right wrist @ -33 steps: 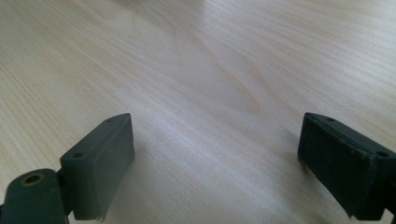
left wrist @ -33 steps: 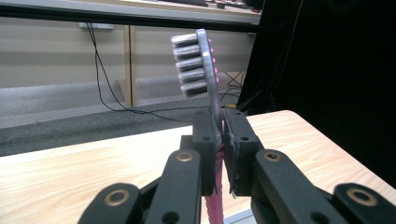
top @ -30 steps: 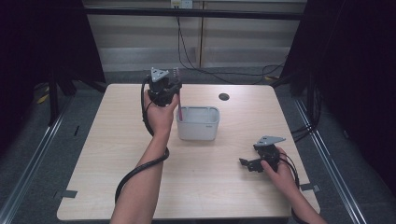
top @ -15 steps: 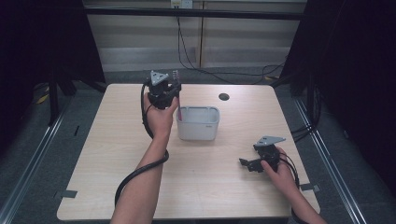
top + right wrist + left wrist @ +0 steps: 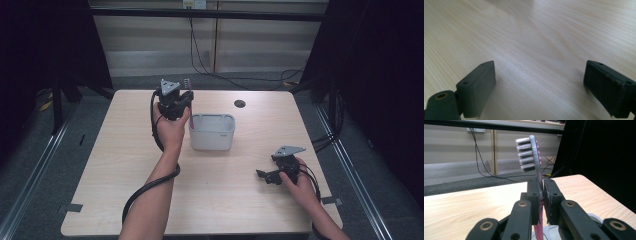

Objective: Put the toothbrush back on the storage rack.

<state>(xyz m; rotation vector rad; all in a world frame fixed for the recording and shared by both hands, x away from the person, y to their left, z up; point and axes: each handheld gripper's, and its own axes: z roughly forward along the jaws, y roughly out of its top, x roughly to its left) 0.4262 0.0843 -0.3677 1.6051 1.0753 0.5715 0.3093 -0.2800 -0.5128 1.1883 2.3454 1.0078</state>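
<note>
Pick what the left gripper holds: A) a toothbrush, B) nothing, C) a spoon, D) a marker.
A: in the left gripper view the left gripper has its jaws shut on the pink handle of a toothbrush, whose bristled head stands up above them.

Left claw [image 5: 542,195] clamped on toothbrush [image 5: 534,157] neck; bristled head upright above jaws, pink handle below, wooden worktop [image 5: 469,207] beyond.
</note>
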